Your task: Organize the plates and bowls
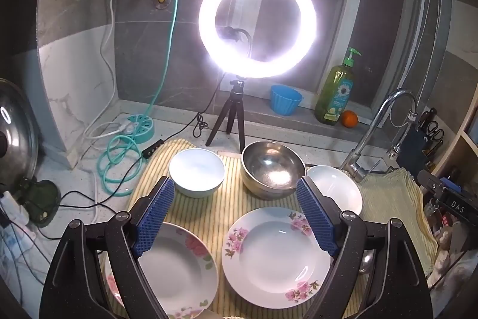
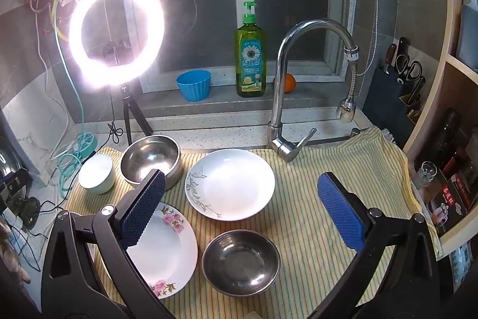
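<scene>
Nearest the lens, the left hand-held gripper (image 1: 236,217) and right hand-held gripper (image 2: 242,208) hover with jaws wide apart and empty above a striped cloth (image 2: 313,229) on the counter (image 2: 227,136). Spread singly on the cloth: two floral plates (image 1: 276,256) near left, a small steel bowl (image 2: 240,262) near centre, a leaf-pattern plate (image 2: 230,180) beyond it, a large steel bowl (image 2: 151,160) and white bowl (image 2: 97,174) far left. Nothing appears stacked, so sorting seems at its start; the next move likely calls for closing on one plate's rim.
</scene>
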Demonstrator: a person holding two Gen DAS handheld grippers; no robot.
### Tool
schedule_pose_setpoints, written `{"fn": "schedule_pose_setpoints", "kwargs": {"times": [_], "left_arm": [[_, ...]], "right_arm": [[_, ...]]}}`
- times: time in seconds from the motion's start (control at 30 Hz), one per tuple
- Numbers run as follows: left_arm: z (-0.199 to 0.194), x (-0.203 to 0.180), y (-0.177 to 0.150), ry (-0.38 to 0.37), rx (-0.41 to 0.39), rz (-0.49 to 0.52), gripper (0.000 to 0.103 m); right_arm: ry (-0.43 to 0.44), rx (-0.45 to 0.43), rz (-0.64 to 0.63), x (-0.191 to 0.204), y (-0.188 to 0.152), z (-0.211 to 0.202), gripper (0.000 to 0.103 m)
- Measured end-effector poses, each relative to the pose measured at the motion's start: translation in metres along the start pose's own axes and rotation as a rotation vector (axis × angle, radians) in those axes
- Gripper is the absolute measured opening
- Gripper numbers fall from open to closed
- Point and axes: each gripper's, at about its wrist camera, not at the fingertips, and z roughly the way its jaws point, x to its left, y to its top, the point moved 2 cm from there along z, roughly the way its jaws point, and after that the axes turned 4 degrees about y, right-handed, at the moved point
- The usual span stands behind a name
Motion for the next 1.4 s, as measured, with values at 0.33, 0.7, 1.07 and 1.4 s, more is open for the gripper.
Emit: {"fn": "schedule_pose_setpoints", "kwargs": {"times": [0.33, 0.7, 1.07, 1.4], "left_arm": [[-0.0010, 0.0004, 0.0011, -0.004, 0.001, -0.006, 0.084], [-0.0016, 0.0020, 0.0018, -0.005, -0.002, -0.008, 0.084], [-0.0032, 0.0030, -0.0004, -0.009, 0.000, -0.007, 0.084], [-0.0032, 0.0026, -0.0005, -0.009, 0.001, -0.007, 0.084]], "right_arm": [[0.000, -0.001, 0.001, 0.0003, -0.0009, 0.0003, 0.103], [0.003, -0.002, 0.004, -0.0008, -0.0018, 0.0001, 0.103], [0.003, 0.002, 0.007, -0.0012, -0.0019, -0.0020, 0.103], [0.004, 0.003, 0.008, 0.0000, -0.0036, -0.0025, 0.103]]}}
